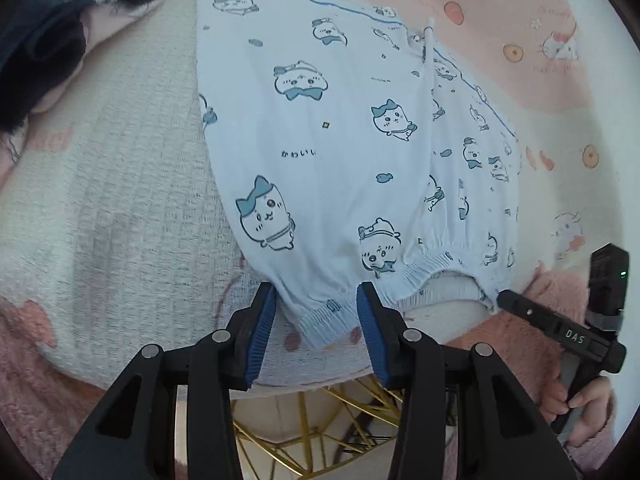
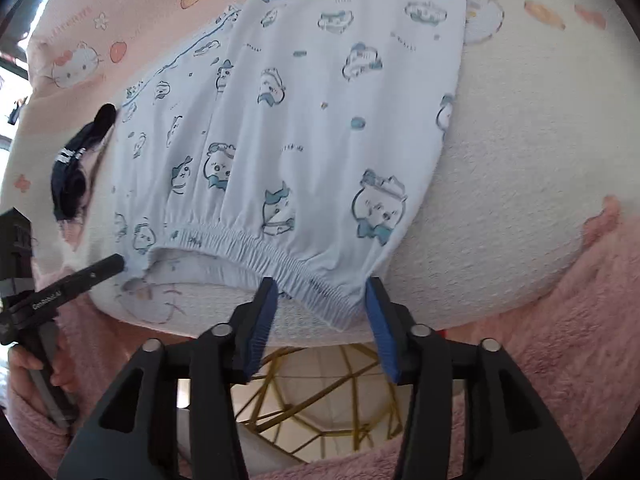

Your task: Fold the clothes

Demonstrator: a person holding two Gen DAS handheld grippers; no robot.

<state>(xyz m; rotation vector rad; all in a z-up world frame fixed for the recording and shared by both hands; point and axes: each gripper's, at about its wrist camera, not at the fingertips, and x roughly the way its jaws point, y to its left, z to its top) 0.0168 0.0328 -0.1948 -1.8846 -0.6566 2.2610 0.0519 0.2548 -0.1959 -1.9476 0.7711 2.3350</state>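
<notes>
Pale blue cartoon-print shorts [image 1: 340, 152] lie flat on a cream blanket, waistband toward me, leg hems far; they also show in the right wrist view [image 2: 320, 128]. My left gripper [image 1: 316, 300] is open, its blue pads either side of the waistband's left corner. My right gripper [image 2: 320, 296] is open, its pads either side of the waistband's right corner. The right gripper's tip [image 1: 508, 300] shows at the waistband's right end in the left view; the left gripper's tip [image 2: 112, 264] shows at its left end in the right view.
A dark navy garment [image 1: 48, 44] lies at the far left on the blanket, also in the right wrist view [image 2: 76, 168]. A pink Hello Kitty cover [image 1: 520, 20] lies beyond the shorts. A gold wire frame [image 1: 320, 420] stands below the near edge.
</notes>
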